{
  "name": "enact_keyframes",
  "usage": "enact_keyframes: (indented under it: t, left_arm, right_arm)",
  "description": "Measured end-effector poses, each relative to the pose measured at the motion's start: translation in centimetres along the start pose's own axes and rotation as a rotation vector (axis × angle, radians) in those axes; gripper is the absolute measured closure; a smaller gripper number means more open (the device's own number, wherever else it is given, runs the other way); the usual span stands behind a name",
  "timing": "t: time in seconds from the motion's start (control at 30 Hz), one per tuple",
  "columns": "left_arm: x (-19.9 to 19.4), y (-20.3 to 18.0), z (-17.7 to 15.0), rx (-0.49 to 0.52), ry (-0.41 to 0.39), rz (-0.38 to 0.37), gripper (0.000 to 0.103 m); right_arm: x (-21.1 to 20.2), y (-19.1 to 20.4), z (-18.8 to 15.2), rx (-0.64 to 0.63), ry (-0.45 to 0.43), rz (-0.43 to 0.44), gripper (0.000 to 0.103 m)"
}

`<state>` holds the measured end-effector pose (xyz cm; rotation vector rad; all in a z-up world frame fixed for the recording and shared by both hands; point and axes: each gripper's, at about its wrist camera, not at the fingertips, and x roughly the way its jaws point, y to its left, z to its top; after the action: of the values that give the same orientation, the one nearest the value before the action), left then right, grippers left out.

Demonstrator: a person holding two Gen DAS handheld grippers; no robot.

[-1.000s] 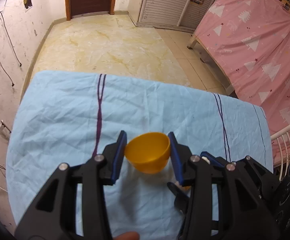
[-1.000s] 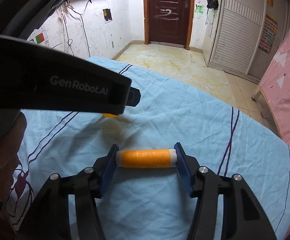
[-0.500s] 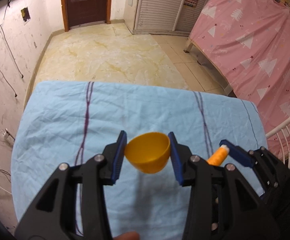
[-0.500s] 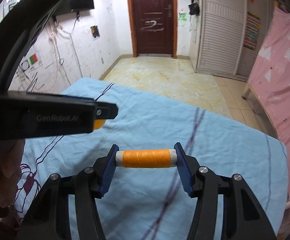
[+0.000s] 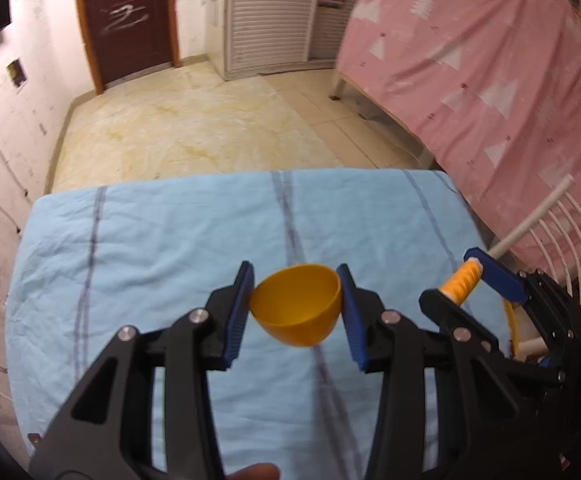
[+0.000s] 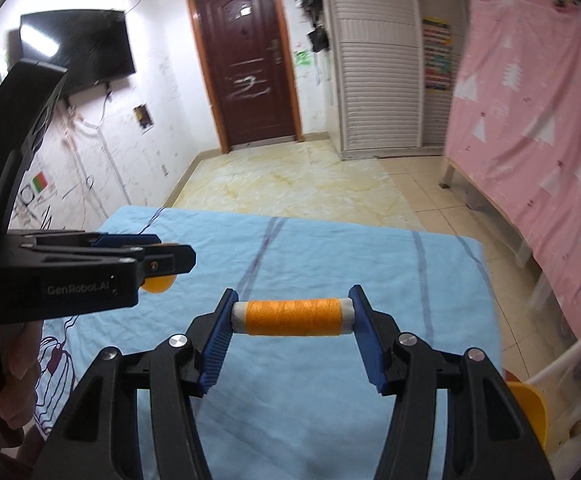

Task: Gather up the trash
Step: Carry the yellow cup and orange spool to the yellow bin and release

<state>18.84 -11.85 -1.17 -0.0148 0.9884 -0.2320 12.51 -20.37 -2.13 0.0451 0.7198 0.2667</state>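
My left gripper [image 5: 295, 305] is shut on a small orange plastic bowl [image 5: 296, 310], held above the light blue sheet [image 5: 150, 264]. Both blue pads press the bowl's sides. My right gripper [image 6: 293, 317] is shut on a spool of orange thread [image 6: 293, 317], gripped end to end between its pads. In the left wrist view the right gripper [image 5: 461, 282] shows at the right with the spool [image 5: 459, 283]. In the right wrist view the left gripper [image 6: 158, 262] reaches in from the left, the bowl [image 6: 157, 284] peeking under it.
The blue sheet [image 6: 330, 264] covers a table that ends at a tiled floor [image 5: 194, 128]. A pink cloth [image 5: 490, 80] hangs at the right. A white rail [image 5: 530, 228] and an orange container [image 6: 532, 408] stand off the sheet's right edge. A hand [image 6: 18, 364] holds the left gripper.
Both grippers have moved to the right over the sheet and risen a little, each keeping its object. The right gripper has rolled, and the white rail and orange container have come into view.
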Motion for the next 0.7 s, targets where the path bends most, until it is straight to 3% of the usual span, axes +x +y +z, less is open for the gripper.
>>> enact_keyframes:
  t: [0.43, 0.7]
  left_arm:
    - [1.4, -11.4, -1.3, 0.144, 0.035, -0.113, 0.063]
    - [2.5, -17.2, -2.5, 0.222, 0.062, -0.161, 0.063]
  right_arm:
    - [-7.1, -11.5, -3.5, 0.188, -0.081, -0.131, 0.053]
    - [-9.1, -17.1, -7.0, 0.277, -0.077, -0.191, 0.053]
